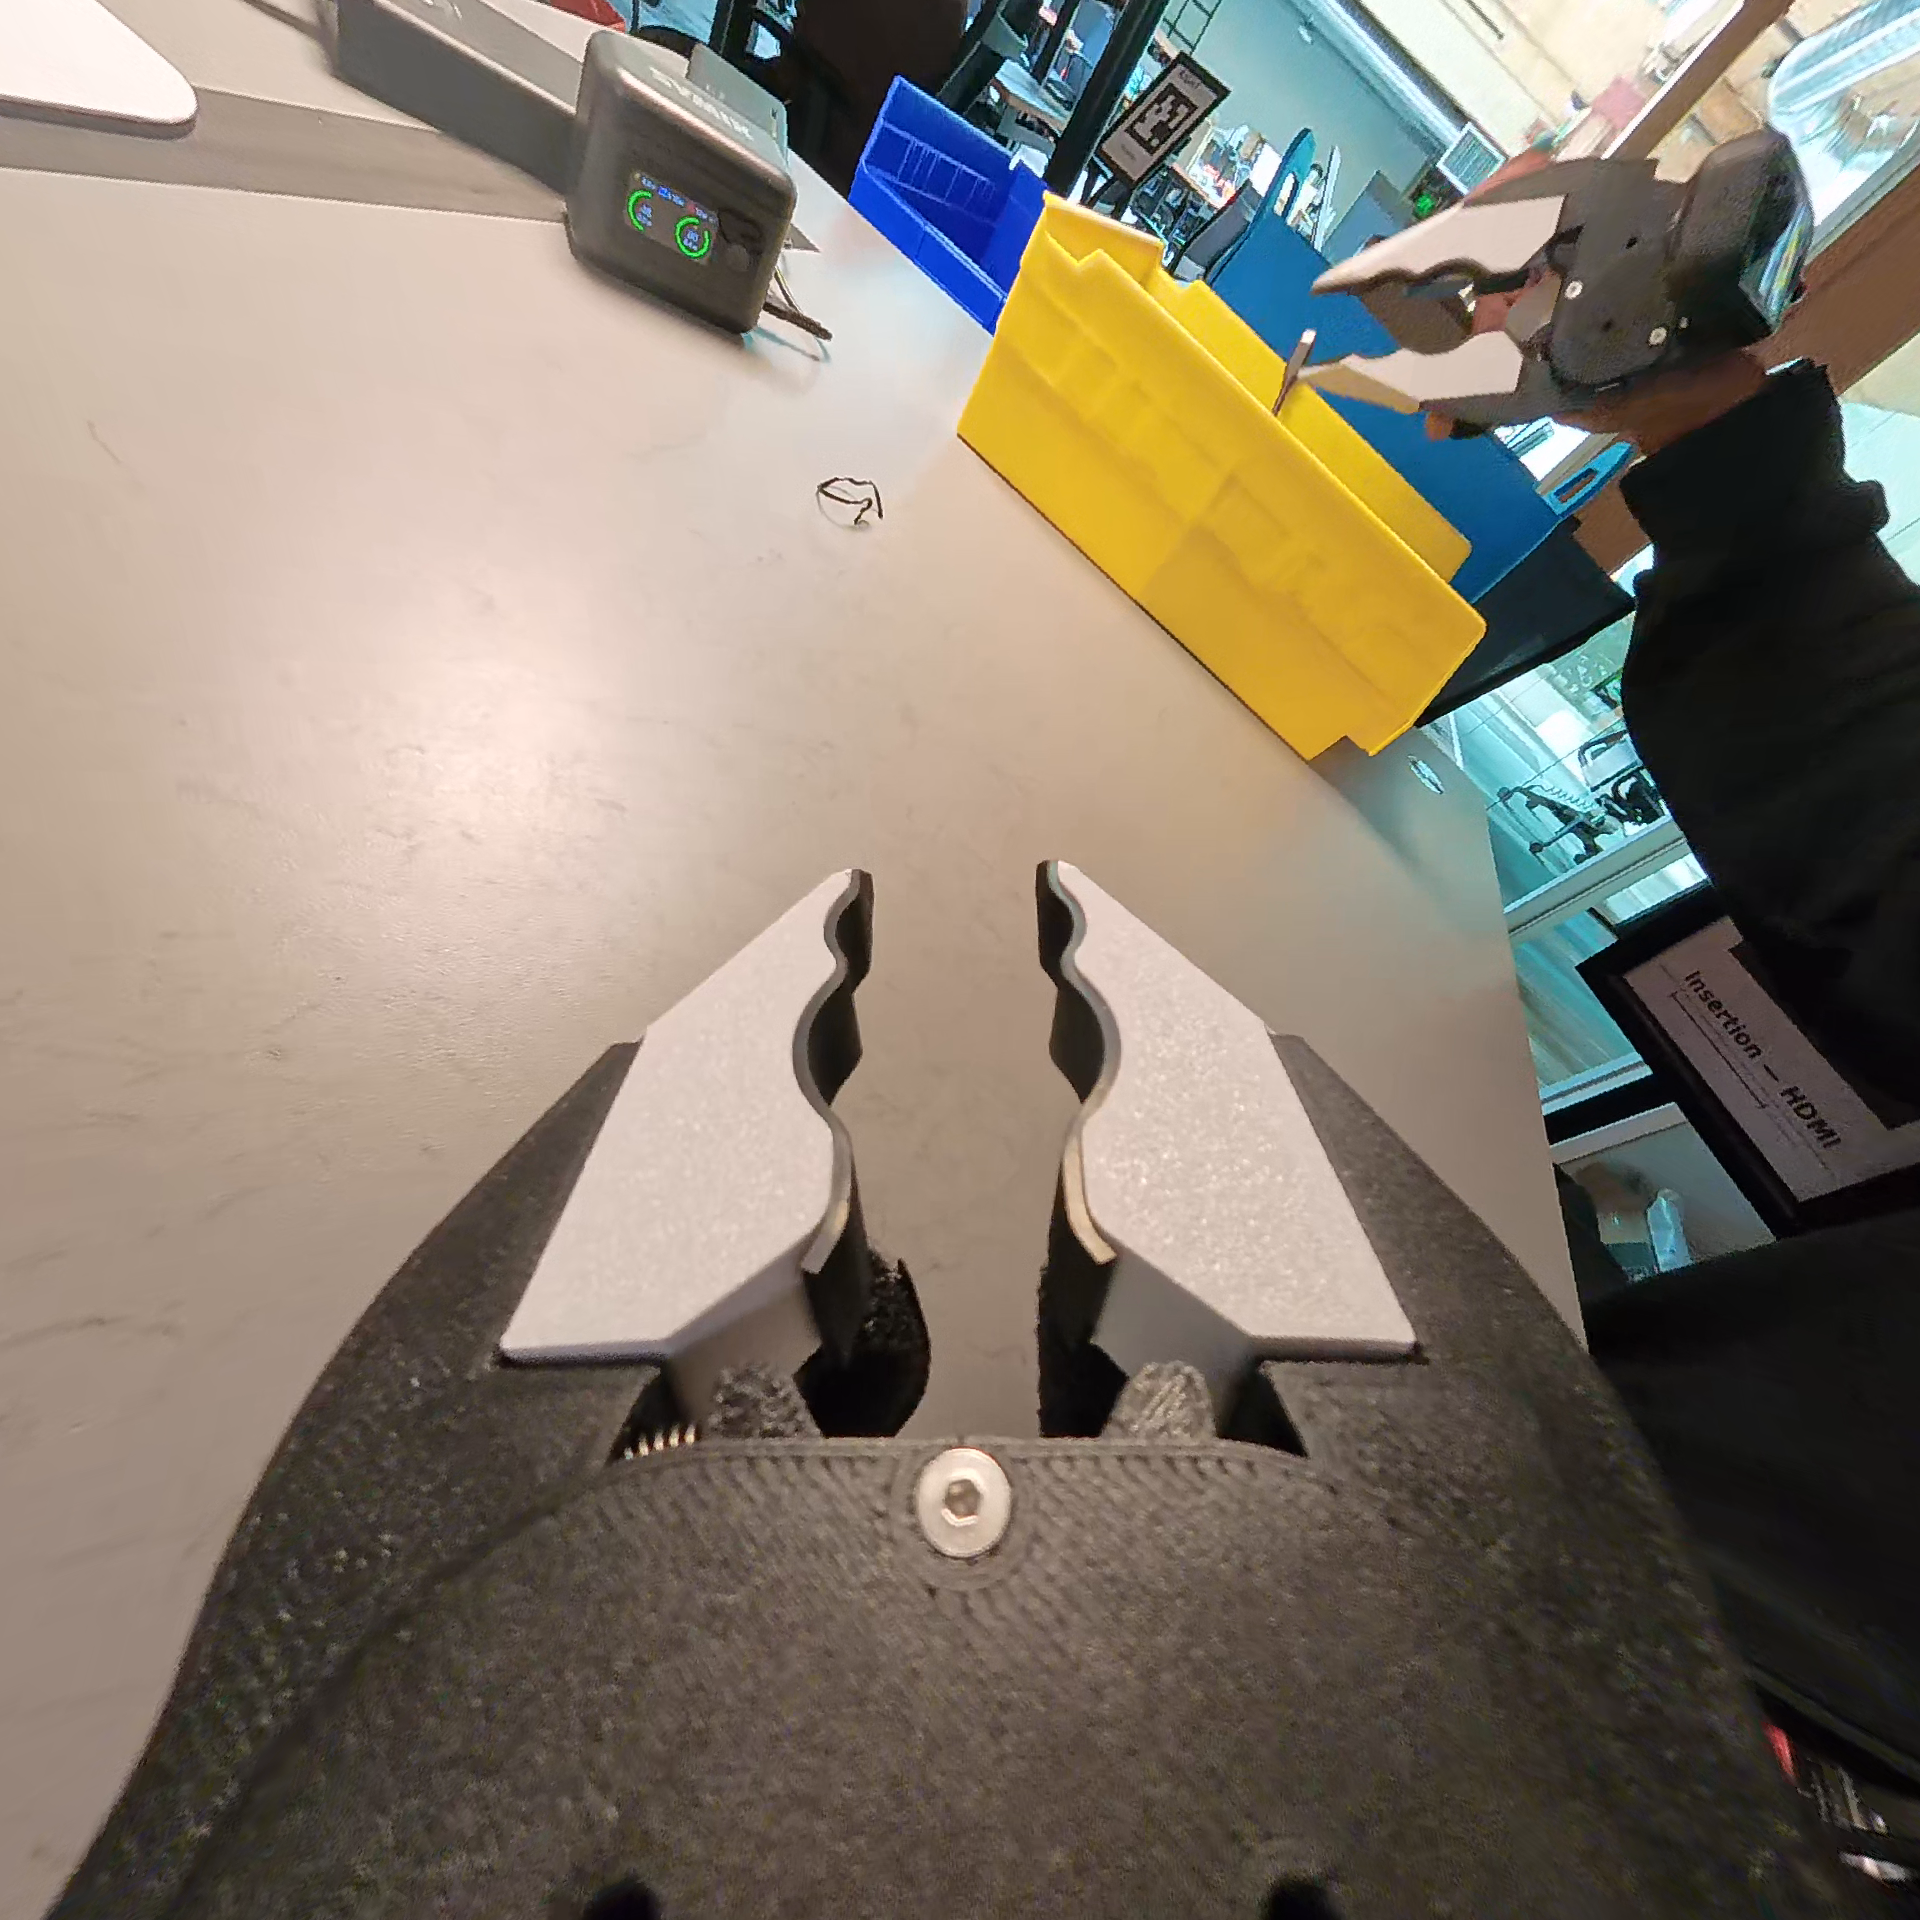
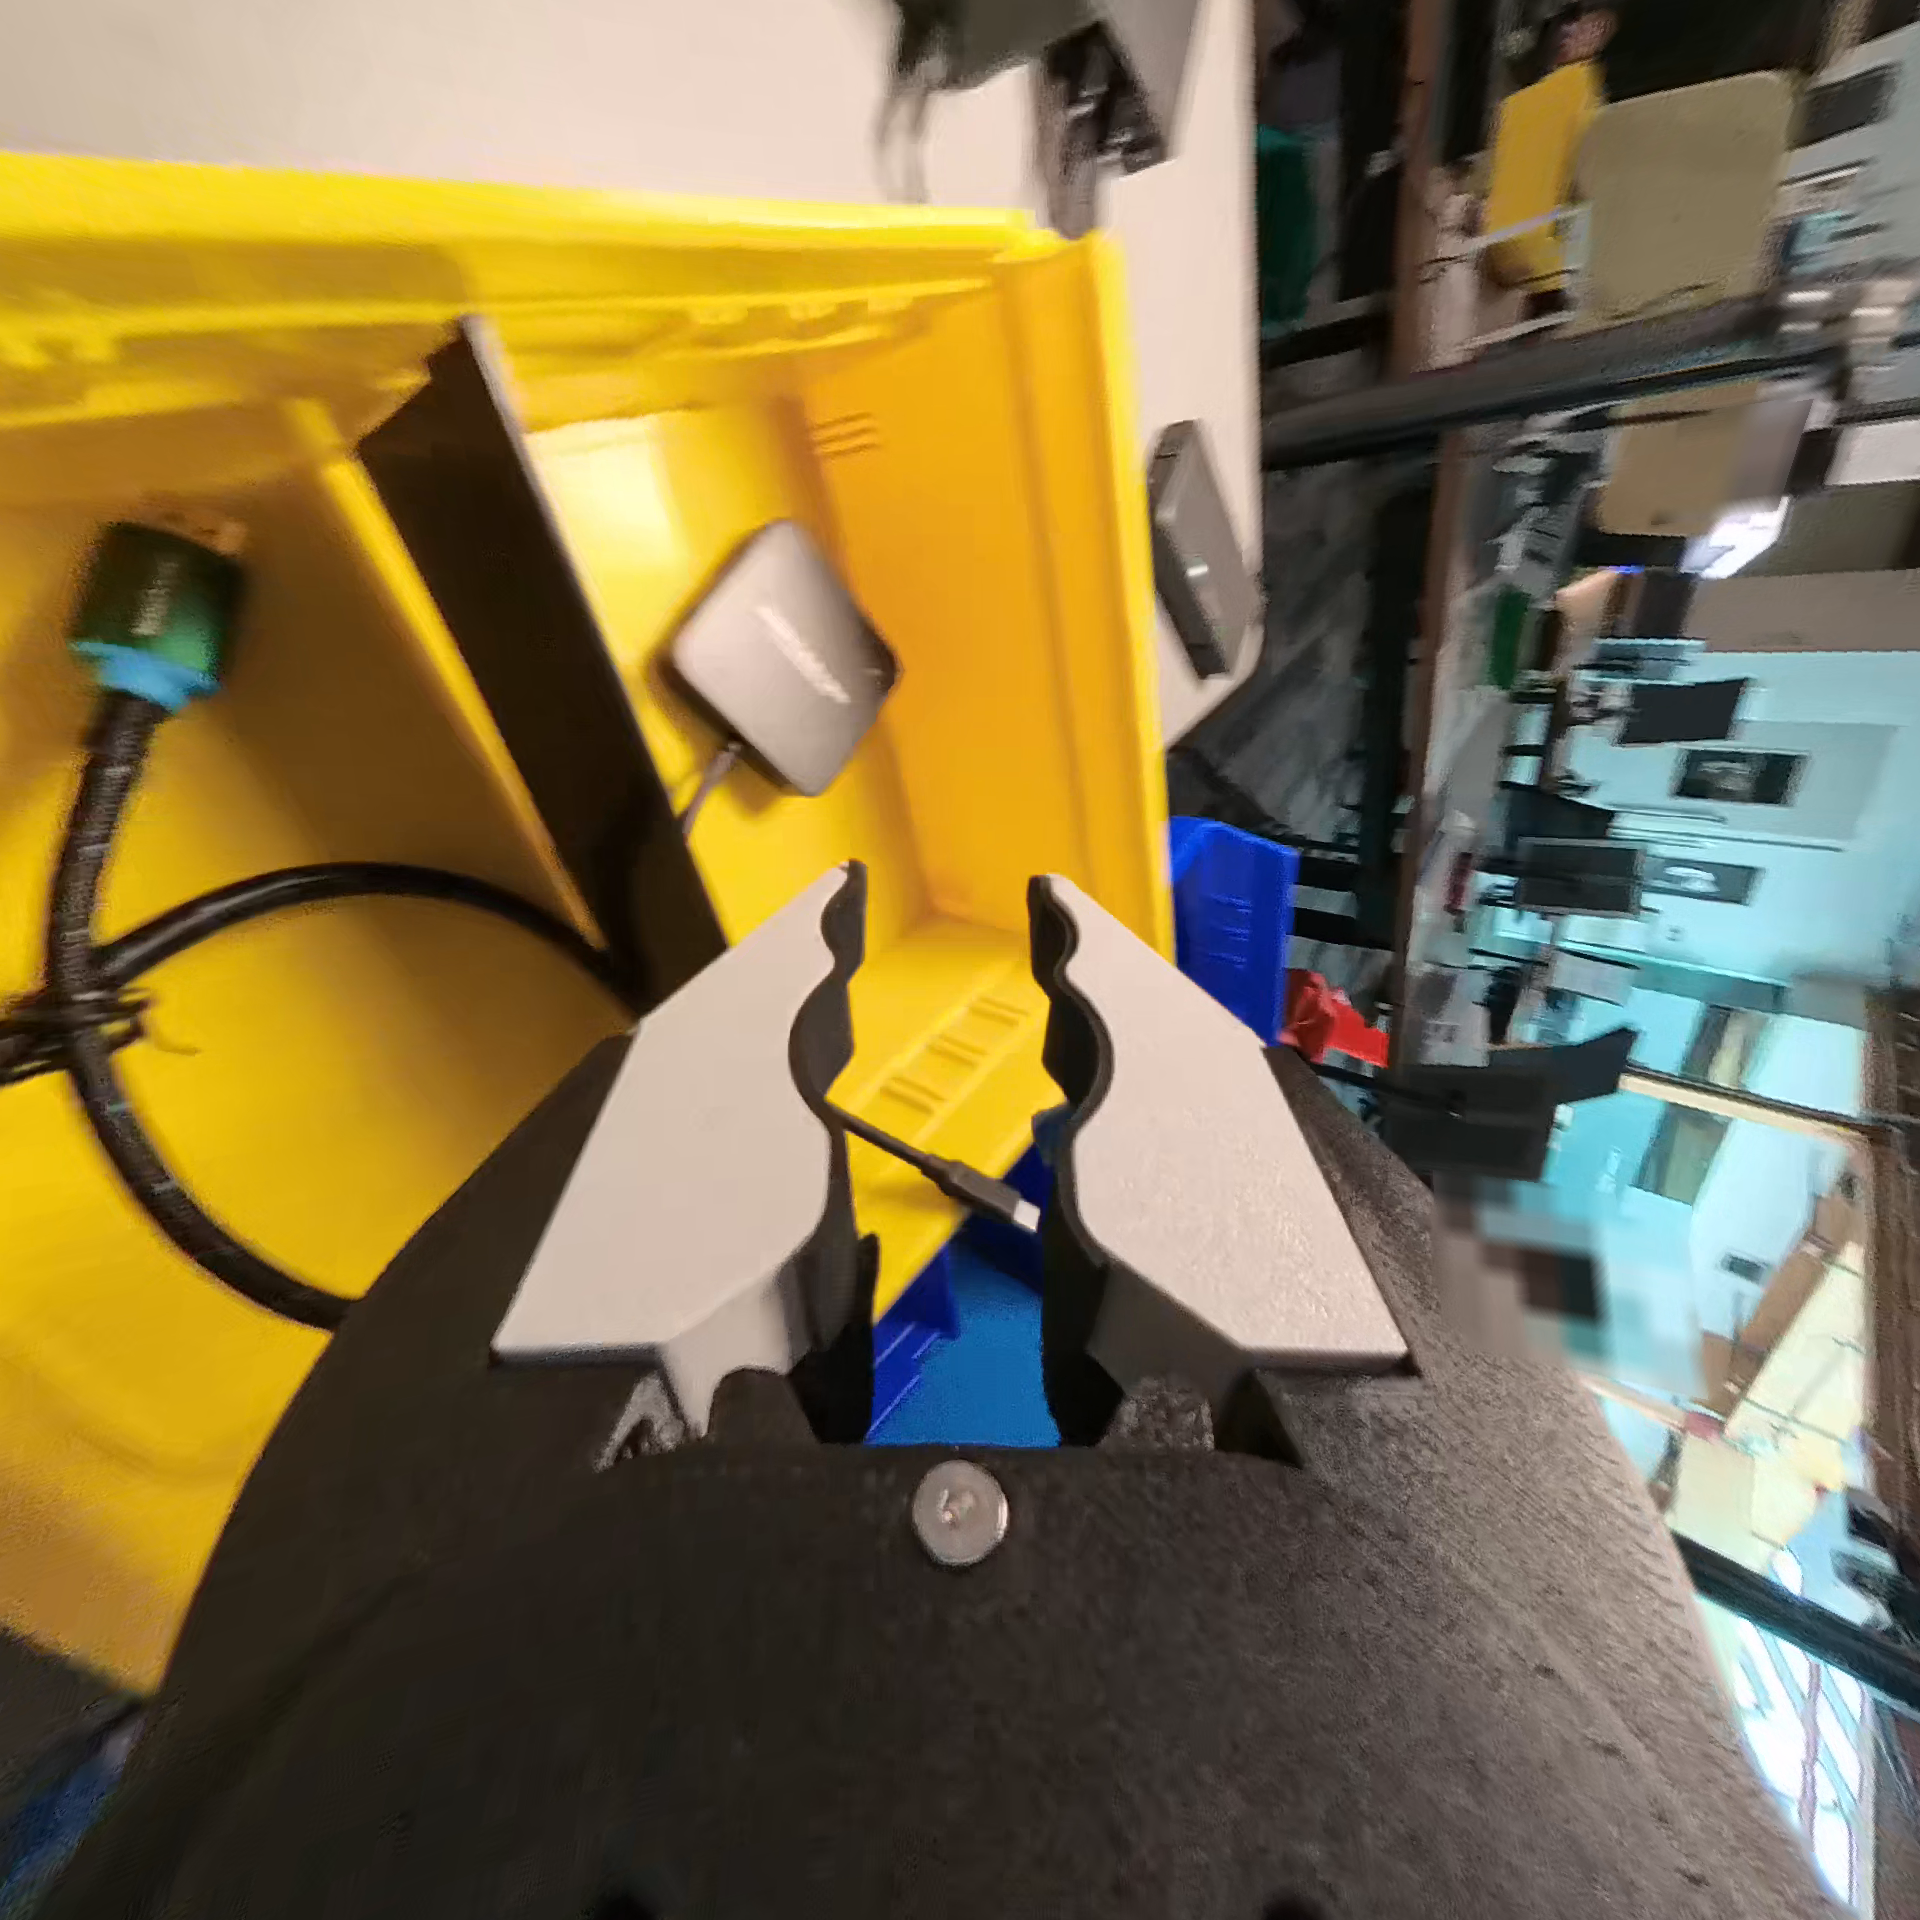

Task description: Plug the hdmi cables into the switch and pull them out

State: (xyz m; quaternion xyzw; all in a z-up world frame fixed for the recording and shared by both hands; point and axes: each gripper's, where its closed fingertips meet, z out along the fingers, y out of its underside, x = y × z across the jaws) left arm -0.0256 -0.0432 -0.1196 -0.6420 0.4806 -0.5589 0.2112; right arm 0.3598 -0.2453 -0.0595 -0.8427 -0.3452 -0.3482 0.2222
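In the right wrist view I look down into a yellow bin. A grey rounded switch box lies in the compartment beyond a black divider. Its thin cable ends in a small plug that shows between my fingers. An HDMI cable with a green plug and a blue band lies coiled in the left compartment. My right gripper is open and empty above the bin; it also shows in the left wrist view. My left gripper is open and empty, low over the grey table, apart from the bin.
A blue bin stands behind the yellow one. A dark power station with a lit screen sits at the table's far side. A small black wire tie lies on the table. A person's black sleeve and a framed sign are at the right. My right fingertips sit around 45 centimeters from my left ones.
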